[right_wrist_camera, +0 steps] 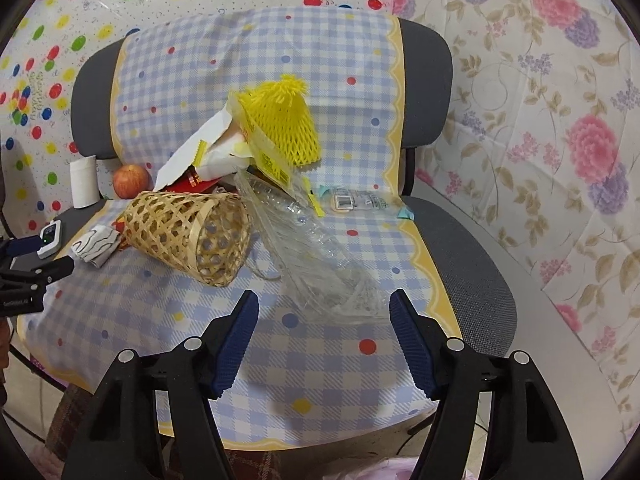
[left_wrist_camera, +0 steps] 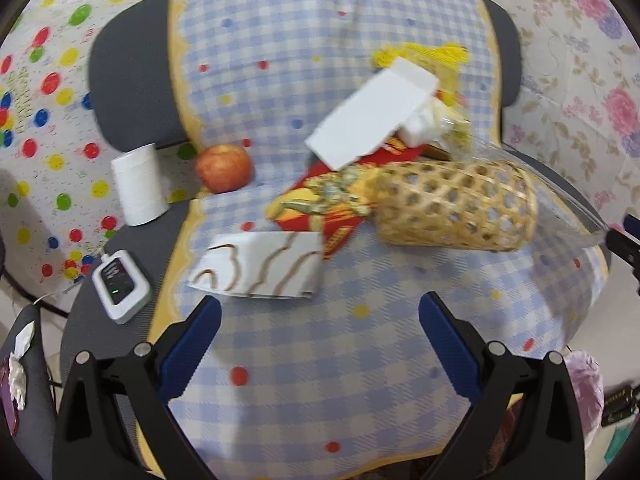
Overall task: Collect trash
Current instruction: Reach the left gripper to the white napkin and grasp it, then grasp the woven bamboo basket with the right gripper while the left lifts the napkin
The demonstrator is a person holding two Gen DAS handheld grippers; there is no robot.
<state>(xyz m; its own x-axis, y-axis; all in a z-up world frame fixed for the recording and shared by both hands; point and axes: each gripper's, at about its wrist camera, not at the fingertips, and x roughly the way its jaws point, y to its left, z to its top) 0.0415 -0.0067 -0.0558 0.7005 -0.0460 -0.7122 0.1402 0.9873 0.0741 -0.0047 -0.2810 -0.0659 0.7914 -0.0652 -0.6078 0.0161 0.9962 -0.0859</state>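
Chair seat (right_wrist_camera: 472, 240) under checked cloth (right_wrist_camera: 256, 360). Far left: paper roll (right_wrist_camera: 83, 184), apple (right_wrist_camera: 131, 181). Centre: woven basket (right_wrist_camera: 192, 236) on side, trash pile behind it, with white paper (right_wrist_camera: 192, 152), yellow foam net (right_wrist_camera: 286, 120). Right: clear plastic bag (right_wrist_camera: 320, 264). Left tool (left_wrist_camera: 320, 308) open, holding nothing; right tool (right_wrist_camera: 324, 304) open, holding nothing, near bag.

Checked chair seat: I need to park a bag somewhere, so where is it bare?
Bare cloth lies at the front, between the right gripper and the tipped woven bamboo basket. Behind the basket it is crowded: clear crumpled plastic bag, yellow foam net, red apple.
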